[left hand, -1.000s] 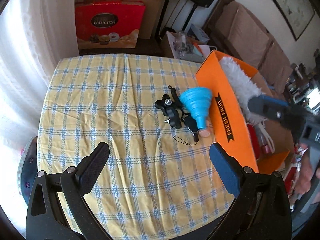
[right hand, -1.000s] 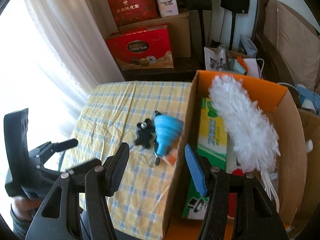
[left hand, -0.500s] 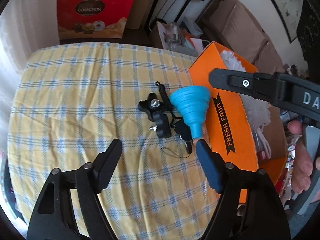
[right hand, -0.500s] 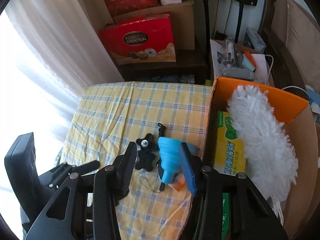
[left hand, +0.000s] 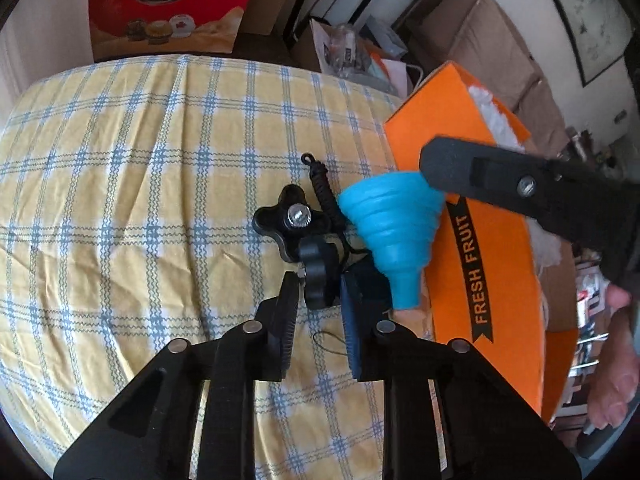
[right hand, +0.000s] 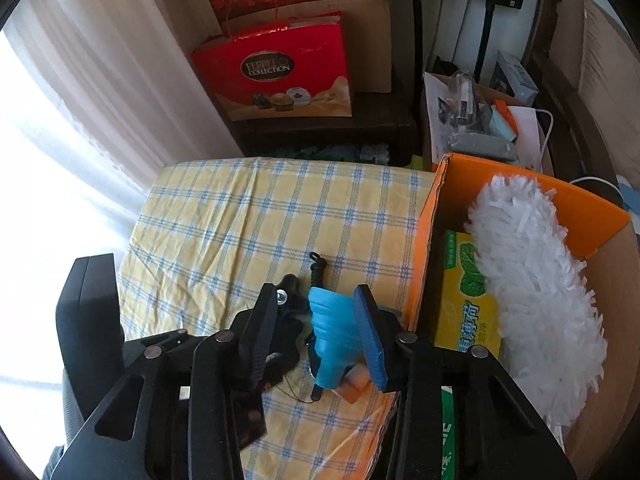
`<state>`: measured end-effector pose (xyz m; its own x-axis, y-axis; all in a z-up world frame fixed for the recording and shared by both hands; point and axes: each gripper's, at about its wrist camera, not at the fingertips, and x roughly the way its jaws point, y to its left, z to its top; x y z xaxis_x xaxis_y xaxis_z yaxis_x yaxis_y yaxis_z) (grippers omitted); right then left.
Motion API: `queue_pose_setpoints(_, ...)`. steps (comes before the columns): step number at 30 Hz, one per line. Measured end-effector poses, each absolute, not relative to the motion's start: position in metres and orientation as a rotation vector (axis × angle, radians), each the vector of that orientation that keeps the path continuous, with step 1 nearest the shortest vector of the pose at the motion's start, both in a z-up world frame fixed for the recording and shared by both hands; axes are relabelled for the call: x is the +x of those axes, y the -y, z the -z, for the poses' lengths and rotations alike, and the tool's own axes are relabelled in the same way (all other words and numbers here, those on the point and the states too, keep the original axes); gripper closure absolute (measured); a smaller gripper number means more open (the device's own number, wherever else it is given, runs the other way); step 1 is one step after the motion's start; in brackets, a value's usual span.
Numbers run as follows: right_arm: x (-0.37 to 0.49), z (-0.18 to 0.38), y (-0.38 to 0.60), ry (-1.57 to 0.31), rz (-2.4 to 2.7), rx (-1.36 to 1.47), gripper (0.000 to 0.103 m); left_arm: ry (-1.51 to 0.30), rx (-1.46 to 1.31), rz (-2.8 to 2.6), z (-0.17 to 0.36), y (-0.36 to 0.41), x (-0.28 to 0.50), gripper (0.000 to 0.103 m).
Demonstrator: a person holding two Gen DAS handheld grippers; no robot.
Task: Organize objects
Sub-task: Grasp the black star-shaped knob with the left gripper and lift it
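Note:
On the yellow checked tablecloth point(left hand: 140, 184) lie a blue ribbed funnel point(left hand: 390, 220), a black star knob with a screw point(left hand: 296, 216), and a second black knob point(left hand: 318, 280) just below it. My left gripper point(left hand: 318, 292) is closing, and its pads touch both sides of the lower knob. In the right wrist view my right gripper point(right hand: 318, 300) hangs above the funnel point(right hand: 332, 332), its jaws closing but still apart from it on the left side. One of its fingers point(left hand: 480, 176) crosses the funnel's rim in the left wrist view.
The orange "FRESH FRUIT" box point(left hand: 480, 272) stands against the table's right edge and holds a white duster point(right hand: 532, 272) and a yellow-green pack point(right hand: 464, 304). A peach-coloured piece point(right hand: 354, 384) lies at the funnel's spout. A red gift bag point(right hand: 276, 68) and a cluttered carton point(right hand: 472, 120) stand beyond the table.
My left gripper came down onto the knobs and its jaws narrowed from wide to around the lower knob. My right gripper moved left from over the box to over the funnel, jaws narrowing.

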<state>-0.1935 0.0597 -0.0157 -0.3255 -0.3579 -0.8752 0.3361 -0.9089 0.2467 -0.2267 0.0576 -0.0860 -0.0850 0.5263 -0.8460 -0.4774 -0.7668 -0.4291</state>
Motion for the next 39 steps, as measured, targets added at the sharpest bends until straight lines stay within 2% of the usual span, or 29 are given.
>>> queue_pose_setpoints(18, -0.194, 0.046, -0.006, -0.143, 2.162, 1.548, 0.066, 0.082, -1.485, -2.02, 0.073, 0.021, -0.229, 0.09)
queue_pose_setpoints(24, -0.196, 0.065, 0.017, -0.228, 2.157, 1.587, 0.068, 0.099, -1.493, -2.03, 0.073, 0.033, -0.232, 0.09)
queue_pose_setpoints(39, -0.2, 0.087, 0.02, -0.291, 2.182, 1.623, 0.069, 0.078, -1.476, -2.062, 0.066, 0.035, -0.233, 0.09)
